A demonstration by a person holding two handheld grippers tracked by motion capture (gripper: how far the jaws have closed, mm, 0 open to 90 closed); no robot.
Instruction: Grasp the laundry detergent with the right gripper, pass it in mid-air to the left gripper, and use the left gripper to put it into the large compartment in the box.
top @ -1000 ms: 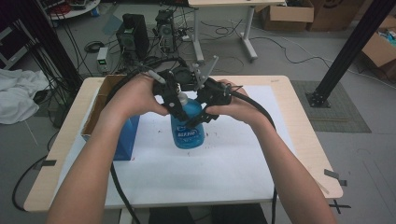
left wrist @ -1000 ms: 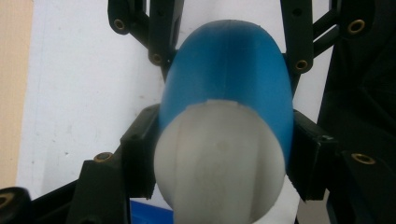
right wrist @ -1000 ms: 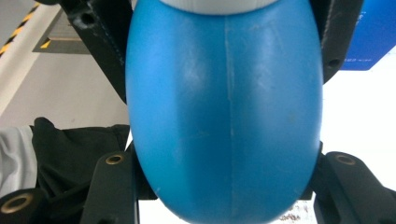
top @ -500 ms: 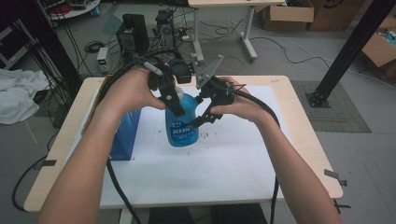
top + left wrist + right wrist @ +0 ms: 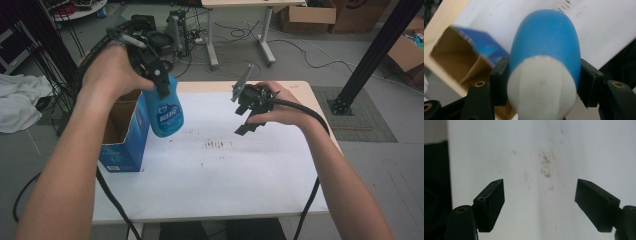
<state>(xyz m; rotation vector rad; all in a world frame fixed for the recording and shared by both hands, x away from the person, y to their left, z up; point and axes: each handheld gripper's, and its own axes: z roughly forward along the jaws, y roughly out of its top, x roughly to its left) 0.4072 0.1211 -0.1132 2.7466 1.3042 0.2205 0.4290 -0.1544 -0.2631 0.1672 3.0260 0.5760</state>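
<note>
We are holding the left gripper (image 5: 159, 82) at ten o'clock above the table (image 5: 260, 185), its jaws clamping the blue bottle (image 5: 166, 112) just below the white cap (image 5: 541, 85); in the left gripper view both pads are pressing on the bottle's shoulder, one on each side. The bottle is hanging clear of the table, tilted, beside the open top of the cardboard box (image 5: 125, 132). We are holding the right gripper (image 5: 246, 122) at two o'clock from the table's centre, well apart from the bottle. Its jaws are standing wide with nothing between them, and they have just been closing a little from their widest.

Hidden or unclear items:
- The bottle's label is facing us in the high view, but the print is too blurred to read.
- The left hand (image 5: 112, 75) is covering most of the left gripper's body.
- The box's inside is showing only in part; we cannot tell whether it is holding anything. In the left gripper view the box is blurred and cut by the bottle.
- The bottle's base is pointing away from the left gripper view's camera, towards the table.
- The right gripper view is blurred; the dark smudges (image 5: 546, 165) on the white surface are the sole detail there.

Count: two grippers, one bottle, one box, one patch of smudges at the table's centre (image 5: 215, 145).
</note>
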